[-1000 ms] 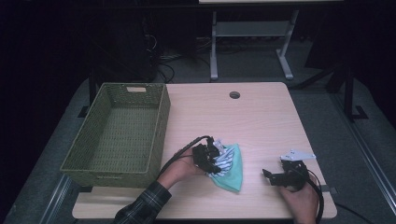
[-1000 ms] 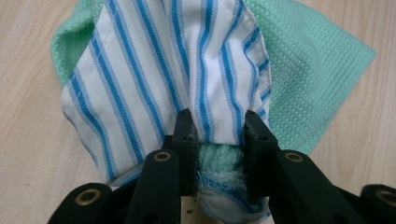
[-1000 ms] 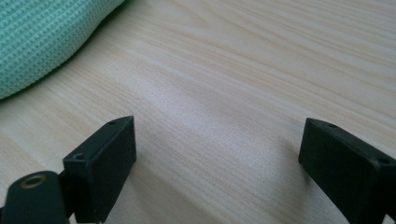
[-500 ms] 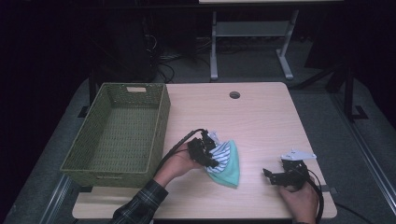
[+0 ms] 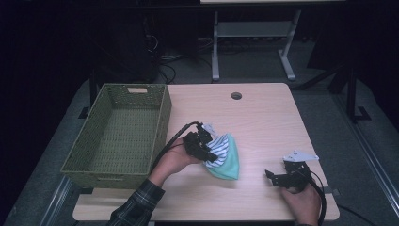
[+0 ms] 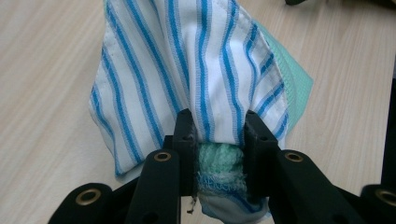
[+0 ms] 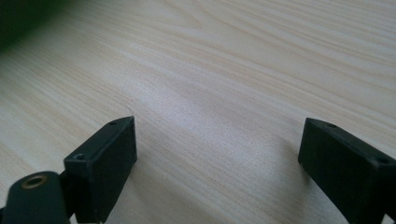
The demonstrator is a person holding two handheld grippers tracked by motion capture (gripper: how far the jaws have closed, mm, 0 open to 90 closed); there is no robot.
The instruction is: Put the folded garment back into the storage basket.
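Up comes the left gripper [image 5: 203, 147] since a second ago, shifting toward the basket [image 5: 96, 165] and taking the cloth [image 5: 225, 157] with it; the right gripper [image 5: 282, 178] has not budged from its spot near the table's front right corner.

And the grip is solid: in the left gripper view both black jaws are clamped on a bunched fold of the cloth [image 6: 187, 70], with green knit squeezed between the pads and the blue-and-white striped side fanning out beyond them. From the high view the bundle hangs off the gripper's right side, striped fabric next to the jaws, mint-green fabric drooping down to the table [image 5: 263, 117]. Its lower green edge seems to touch the wood, though I cannot tell for sure. The cloth sits near the table's middle, a little toward the front, just to the right of the basket and apart from it.

Over on the right, the jaws stand wide apart with nothing but bare wood grain between them in the right gripper view. That gripper [image 7: 217, 158] is held low over the tabletop, well clear of the cloth, its grey plate showing on top from above.

Green woven basket on the left side of the table, its near corner overhanging the front edge. A plaid sleeve [image 5: 136, 207] comes in at the bottom left behind the left hand [image 5: 173, 162].
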